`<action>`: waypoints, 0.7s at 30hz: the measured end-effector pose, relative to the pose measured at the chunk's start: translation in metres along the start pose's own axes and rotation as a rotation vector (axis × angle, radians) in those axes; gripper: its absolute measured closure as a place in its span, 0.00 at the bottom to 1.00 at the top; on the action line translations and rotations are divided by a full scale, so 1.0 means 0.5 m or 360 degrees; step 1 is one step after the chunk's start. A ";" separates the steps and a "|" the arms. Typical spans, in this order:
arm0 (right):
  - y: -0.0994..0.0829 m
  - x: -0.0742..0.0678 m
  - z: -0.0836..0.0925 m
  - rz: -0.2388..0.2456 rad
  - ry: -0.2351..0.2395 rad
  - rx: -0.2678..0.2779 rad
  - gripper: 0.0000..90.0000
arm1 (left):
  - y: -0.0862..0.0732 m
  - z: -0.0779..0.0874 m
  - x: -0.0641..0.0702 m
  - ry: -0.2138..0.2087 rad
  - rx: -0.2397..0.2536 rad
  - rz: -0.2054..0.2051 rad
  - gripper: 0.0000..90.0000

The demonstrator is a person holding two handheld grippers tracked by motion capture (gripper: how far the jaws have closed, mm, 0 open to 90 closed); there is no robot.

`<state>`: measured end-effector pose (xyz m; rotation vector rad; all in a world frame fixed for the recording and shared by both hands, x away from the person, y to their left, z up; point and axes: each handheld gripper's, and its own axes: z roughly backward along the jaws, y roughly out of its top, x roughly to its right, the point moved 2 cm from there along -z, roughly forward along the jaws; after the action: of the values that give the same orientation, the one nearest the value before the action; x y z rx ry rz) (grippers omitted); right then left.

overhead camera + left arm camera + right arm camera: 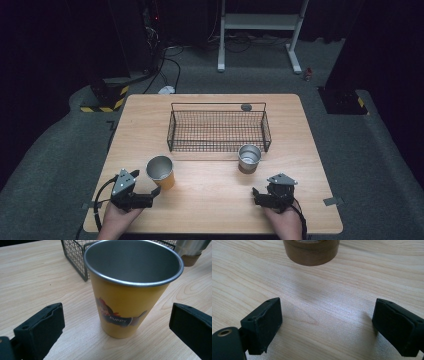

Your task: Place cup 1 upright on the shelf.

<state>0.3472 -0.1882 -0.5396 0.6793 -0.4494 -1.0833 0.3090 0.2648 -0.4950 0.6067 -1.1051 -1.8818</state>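
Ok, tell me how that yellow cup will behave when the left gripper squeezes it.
The yellow cup looks like rigid metal, so probably no crushing. Its smooth, tapered wall may slip upward between the left gripper pads. Standing empty on a narrow base, it could tip if nudged.

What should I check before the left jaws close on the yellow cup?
1. Left gripper open, jaws apart: ok.
2. Yellow cup upright on the table: ok.
3. Cup centred between the jaws: ok, slightly nearer the right one.
4. Jaws touching the cup: not yet, gaps on both sides.
5. Wire basket clear of the cup: ok, it stands behind.
6. Right gripper open, short of the steel cup: ok.
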 end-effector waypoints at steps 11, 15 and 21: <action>0.000 0.000 0.000 0.0000 0.0000 0.0000 0.10 | 0.015 -0.004 0.006 -0.0007 0.0034 0.0010 0.01; 0.000 0.000 0.000 0.0000 0.0000 0.0000 0.10 | 0.018 -0.007 0.009 -0.0014 0.0043 0.0011 0.01; 0.000 0.000 0.000 0.0000 0.0000 0.0000 0.10 | 0.023 -0.019 0.011 -0.0017 0.0039 -0.0004 0.01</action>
<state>0.3471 -0.1882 -0.5396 0.6794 -0.4496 -1.0834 0.3179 0.2529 -0.4896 0.6129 -1.1362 -1.8777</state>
